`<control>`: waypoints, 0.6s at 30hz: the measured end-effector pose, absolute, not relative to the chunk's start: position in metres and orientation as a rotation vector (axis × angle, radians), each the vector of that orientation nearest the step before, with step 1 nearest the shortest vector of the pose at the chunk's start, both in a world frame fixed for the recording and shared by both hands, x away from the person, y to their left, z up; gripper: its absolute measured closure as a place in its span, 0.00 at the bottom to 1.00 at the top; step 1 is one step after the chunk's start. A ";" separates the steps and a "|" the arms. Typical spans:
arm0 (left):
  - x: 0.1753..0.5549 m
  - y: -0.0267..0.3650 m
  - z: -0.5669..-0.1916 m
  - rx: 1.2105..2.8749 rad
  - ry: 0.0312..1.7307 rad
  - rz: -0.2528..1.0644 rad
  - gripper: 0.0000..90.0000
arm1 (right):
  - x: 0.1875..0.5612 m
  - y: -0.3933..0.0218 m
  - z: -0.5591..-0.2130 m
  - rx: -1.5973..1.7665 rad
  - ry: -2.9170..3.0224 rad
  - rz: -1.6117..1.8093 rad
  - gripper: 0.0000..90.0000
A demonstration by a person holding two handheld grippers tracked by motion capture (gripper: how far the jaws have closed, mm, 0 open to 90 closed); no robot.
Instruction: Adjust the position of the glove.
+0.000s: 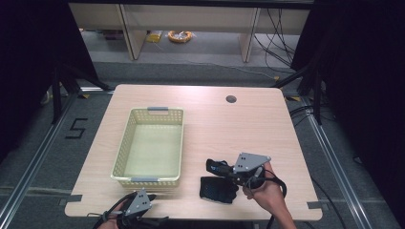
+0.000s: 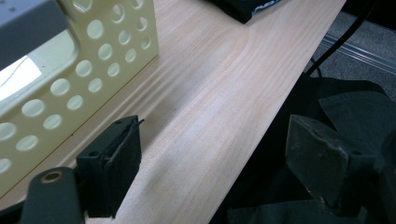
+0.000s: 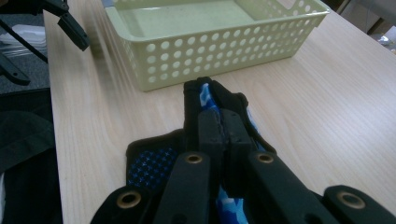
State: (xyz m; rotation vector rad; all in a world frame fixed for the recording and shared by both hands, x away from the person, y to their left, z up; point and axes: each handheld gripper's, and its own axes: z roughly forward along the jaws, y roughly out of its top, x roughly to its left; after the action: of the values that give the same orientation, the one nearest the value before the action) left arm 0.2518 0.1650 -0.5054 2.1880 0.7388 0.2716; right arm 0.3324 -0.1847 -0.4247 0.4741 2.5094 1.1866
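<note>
High view: right gripper (image 1: 220, 168) low over the near right part of the pale wooden table (image 1: 248, 124), jaws pressed together on a black fabric item with blue patches (image 1: 216, 167), lifted end toward the basket; a second part of dark fabric (image 1: 217, 189) flat on the table just nearer, whether joined to the first cannot be told. Pale yellow perforated plastic basket (image 1: 149, 145) to the left, near but apart from the fabric, long axis running away from the person. Left gripper (image 1: 143, 202) at the near table edge just in front of the basket's near wall, jaw gap not readable here. Left gripper view: jaws wide apart with nothing between them, one over the wood beside the basket wall (image 2: 84, 70), the other past the table edge above dark cloth (image 2: 355, 116). Right gripper view: jaws closed nearly flat on the black and blue fabric (image 3: 210, 100), long axis along the jaws, pointing at the basket's side wall (image 3: 210, 60); blue dotted patch (image 3: 152, 168) on the table below; left gripper (image 3: 70, 28) at upper left.
</note>
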 end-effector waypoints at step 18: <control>0.252 0.166 -0.505 2.202 0.729 0.284 0.20 | 0.322 -0.173 -0.438 0.436 2.571 1.149 0.99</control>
State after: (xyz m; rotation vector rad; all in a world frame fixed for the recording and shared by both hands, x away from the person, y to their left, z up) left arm 0.2520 0.1656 -0.5050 2.2015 0.7290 0.2844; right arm 0.3215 -0.1732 -0.4384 0.4364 2.5709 1.1493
